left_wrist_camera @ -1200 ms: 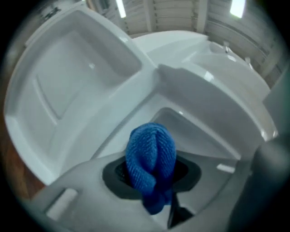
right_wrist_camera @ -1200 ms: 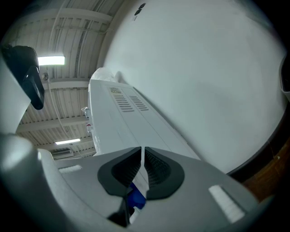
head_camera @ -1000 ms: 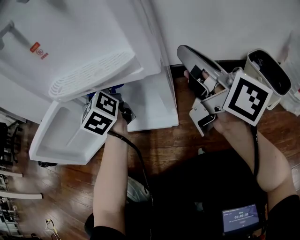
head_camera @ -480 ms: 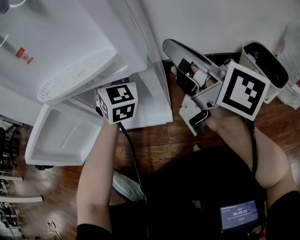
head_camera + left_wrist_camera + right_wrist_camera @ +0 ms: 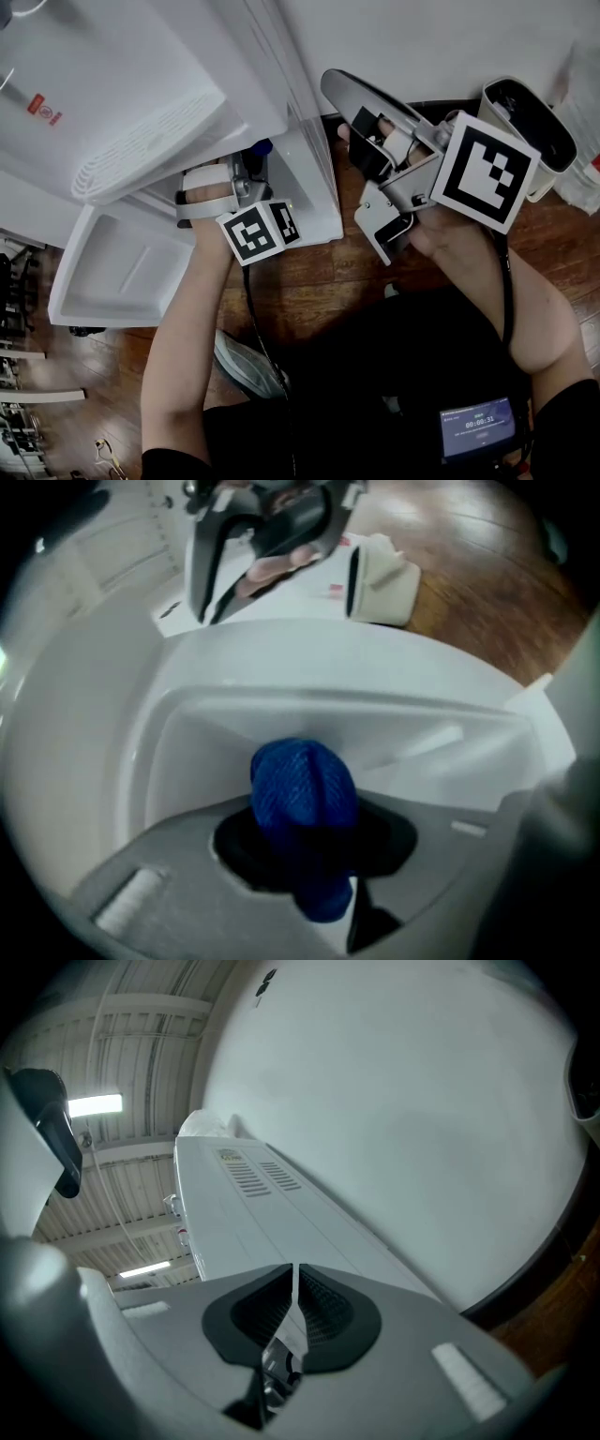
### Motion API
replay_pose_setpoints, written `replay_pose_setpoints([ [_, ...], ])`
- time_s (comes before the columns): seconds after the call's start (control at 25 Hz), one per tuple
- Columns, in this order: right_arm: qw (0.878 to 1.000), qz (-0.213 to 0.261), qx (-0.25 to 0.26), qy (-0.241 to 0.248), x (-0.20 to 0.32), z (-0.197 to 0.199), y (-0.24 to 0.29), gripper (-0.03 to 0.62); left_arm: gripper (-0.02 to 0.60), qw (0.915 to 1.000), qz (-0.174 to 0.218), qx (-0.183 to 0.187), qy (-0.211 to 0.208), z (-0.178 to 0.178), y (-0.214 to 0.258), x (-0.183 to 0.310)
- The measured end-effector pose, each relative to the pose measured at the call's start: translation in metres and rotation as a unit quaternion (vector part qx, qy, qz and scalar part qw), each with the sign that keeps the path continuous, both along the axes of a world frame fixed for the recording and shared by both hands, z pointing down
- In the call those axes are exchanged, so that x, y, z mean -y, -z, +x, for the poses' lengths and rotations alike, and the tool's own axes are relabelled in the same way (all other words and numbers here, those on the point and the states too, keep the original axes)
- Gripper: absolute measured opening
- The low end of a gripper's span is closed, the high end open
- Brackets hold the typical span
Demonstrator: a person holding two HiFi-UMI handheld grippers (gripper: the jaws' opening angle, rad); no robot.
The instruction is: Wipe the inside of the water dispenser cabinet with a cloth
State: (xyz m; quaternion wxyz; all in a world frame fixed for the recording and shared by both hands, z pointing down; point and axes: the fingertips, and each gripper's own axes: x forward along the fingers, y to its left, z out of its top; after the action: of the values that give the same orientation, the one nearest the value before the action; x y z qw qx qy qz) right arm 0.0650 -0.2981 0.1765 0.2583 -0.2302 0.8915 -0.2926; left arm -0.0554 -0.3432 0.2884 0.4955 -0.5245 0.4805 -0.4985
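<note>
The white water dispenser point(image 5: 112, 84) fills the upper left of the head view, its lower cabinet point(image 5: 309, 192) below the drip grille. My left gripper point(image 5: 251, 161) reaches into the cabinet opening and is shut on a bunched blue cloth point(image 5: 261, 148). In the left gripper view the blue cloth point(image 5: 302, 794) bulges out between the dark pads of the left gripper point(image 5: 305, 850), with white cabinet plastic point(image 5: 281, 667) just ahead. Whether the cloth touches it I cannot tell. My right gripper point(image 5: 330, 84) is held up at the right, shut and empty; the right gripper point(image 5: 292, 1307) faces the dispenser's back and a white wall.
The cabinet door point(image 5: 122, 272) hangs open at the lower left over the wooden floor point(image 5: 328, 291). A white wall point(image 5: 422, 37) runs behind the dispenser. A cable point(image 5: 258, 319) trails from the left gripper. A small screen point(image 5: 478, 427) sits at the person's waist.
The left gripper has rolled over, its marker cube turning, and has moved right and a little down to the cabinet opening; the blue cloth now shows there. The right gripper has stayed put.
</note>
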Motion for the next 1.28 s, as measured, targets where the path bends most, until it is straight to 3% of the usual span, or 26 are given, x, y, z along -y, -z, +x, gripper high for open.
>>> replay_pose_setpoints([
  [0.12,1.000,-0.002,-0.002,0.000,0.000,0.000,-0.002,0.023,0.118,0.9959,-0.040,0.080,0.014,0.001,-0.021,-0.018],
  [0.32,1.000,-0.005,-0.006,-0.003,0.002,0.001,-0.003,0.023,0.119,0.9901,-0.109,0.087,0.019,0.014,-0.053,-0.060],
  [0.48,1.000,-0.004,-0.013,0.004,-0.001,-0.003,-0.004,0.023,0.121,0.9910,-0.042,0.125,0.020,0.007,-0.035,-0.030],
  [0.68,1.000,-0.017,-0.018,0.002,0.003,-0.002,-0.014,0.023,0.121,0.9913,-0.033,0.116,0.052,-0.008,-0.034,0.028],
  [0.84,1.000,-0.020,-0.012,0.010,0.004,-0.003,-0.013,0.023,0.121,0.9874,-0.113,0.098,0.050,-0.012,-0.075,0.047],
  [0.96,1.000,-0.015,-0.010,0.018,0.001,-0.005,-0.011,0.023,0.121,0.9860,-0.115,0.116,0.036,-0.008,-0.074,0.057],
  [1.04,1.000,-0.017,-0.011,0.018,0.000,-0.005,-0.012,0.023,0.121,0.9867,-0.116,0.112,0.020,-0.005,-0.072,0.048],
  [1.12,1.000,-0.024,-0.013,0.014,0.002,-0.004,-0.015,0.023,0.120,0.9864,-0.141,0.085,-0.007,-0.001,-0.077,0.026],
  [1.28,1.000,-0.028,-0.012,0.005,0.005,0.000,-0.015,0.023,0.118,0.9786,-0.191,0.059,-0.049,0.005,-0.086,-0.023],
])
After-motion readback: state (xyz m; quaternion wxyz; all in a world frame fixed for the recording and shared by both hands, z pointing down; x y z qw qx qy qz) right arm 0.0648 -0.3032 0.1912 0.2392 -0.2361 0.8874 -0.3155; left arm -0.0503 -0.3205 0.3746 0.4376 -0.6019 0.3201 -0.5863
